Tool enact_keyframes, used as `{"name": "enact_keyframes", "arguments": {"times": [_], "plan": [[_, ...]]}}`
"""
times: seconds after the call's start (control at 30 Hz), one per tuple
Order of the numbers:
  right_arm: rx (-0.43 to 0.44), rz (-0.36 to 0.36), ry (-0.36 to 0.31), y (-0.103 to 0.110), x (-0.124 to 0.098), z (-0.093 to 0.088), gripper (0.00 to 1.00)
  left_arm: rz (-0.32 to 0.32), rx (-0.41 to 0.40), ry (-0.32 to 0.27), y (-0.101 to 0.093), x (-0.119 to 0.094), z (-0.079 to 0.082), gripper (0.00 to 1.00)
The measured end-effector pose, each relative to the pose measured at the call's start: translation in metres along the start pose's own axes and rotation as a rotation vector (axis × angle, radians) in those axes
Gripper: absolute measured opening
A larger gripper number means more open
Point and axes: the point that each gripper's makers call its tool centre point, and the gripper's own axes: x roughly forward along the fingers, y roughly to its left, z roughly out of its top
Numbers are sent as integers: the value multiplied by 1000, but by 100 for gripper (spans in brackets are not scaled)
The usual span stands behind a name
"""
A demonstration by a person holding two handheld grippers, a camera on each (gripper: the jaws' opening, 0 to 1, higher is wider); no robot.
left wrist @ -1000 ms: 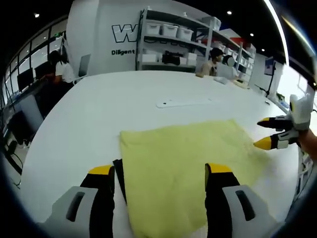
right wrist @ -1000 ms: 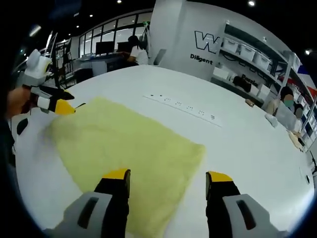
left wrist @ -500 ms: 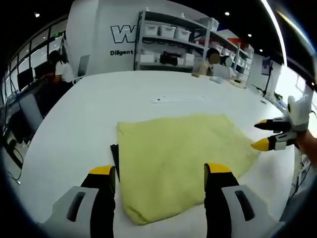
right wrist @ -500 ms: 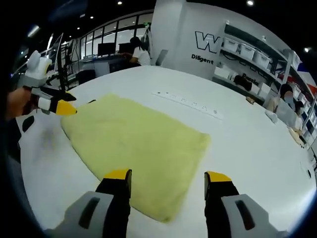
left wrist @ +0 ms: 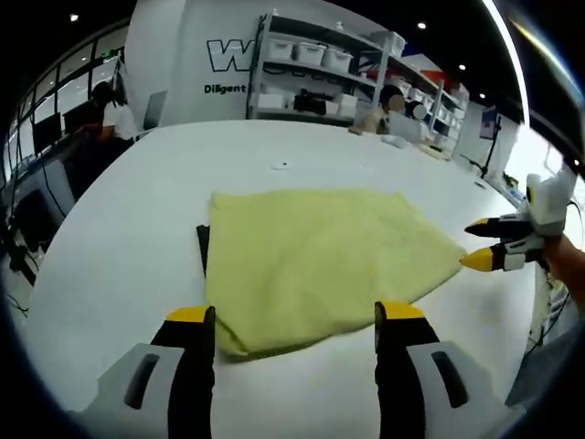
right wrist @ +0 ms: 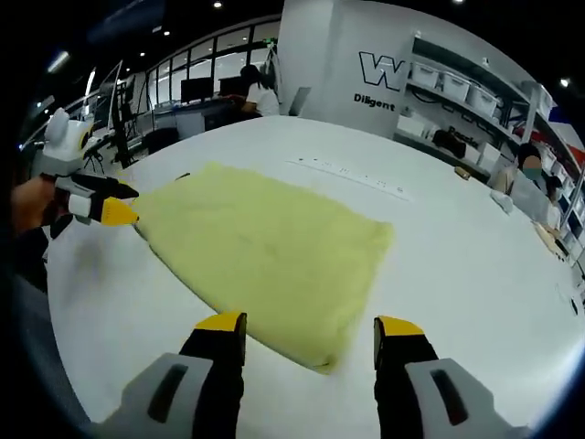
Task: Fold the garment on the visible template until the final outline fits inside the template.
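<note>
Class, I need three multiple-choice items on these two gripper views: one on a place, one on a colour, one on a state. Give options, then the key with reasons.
1. Where does the garment lie?
A. on the white table
B. on a shelf
C. on the floor

2. What colour is the garment?
A. blue
B. pale yellow
C. red

3. How do the jaws of the left gripper and right gripper stand?
A. both clamped on the garment
B. one clamped, one open
C. both open, holding nothing

Key: 1 A, it lies flat on the tabletop. 2 B, the cloth is pale yellow in both views. 3 C, each pair of jaws stands apart with nothing between.
</note>
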Motion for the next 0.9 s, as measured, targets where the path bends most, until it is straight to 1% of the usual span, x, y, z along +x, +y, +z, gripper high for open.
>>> {"name": "enact_keyframes", "arguments": {"times": [0.1, 0.23, 0.47, 0.77, 0.9], "plan": [[5, 1, 5, 1, -1, -4, 53, 2, -7, 2, 2, -2, -4, 67], [6, 3, 26, 0, -3, -14, 50, 2, -14, 10, 3, -4, -10, 65], [25, 1, 39, -5, -4, -20, 41, 5, -23, 30, 10, -4, -18, 61], [22, 2, 51, -6, -4, -25, 27, 3, -14, 41, 14, -4, -20, 50], [31, 4, 51, -8, -4, -26, 23, 3, -13, 41, 16, -4, -20, 45]]}}
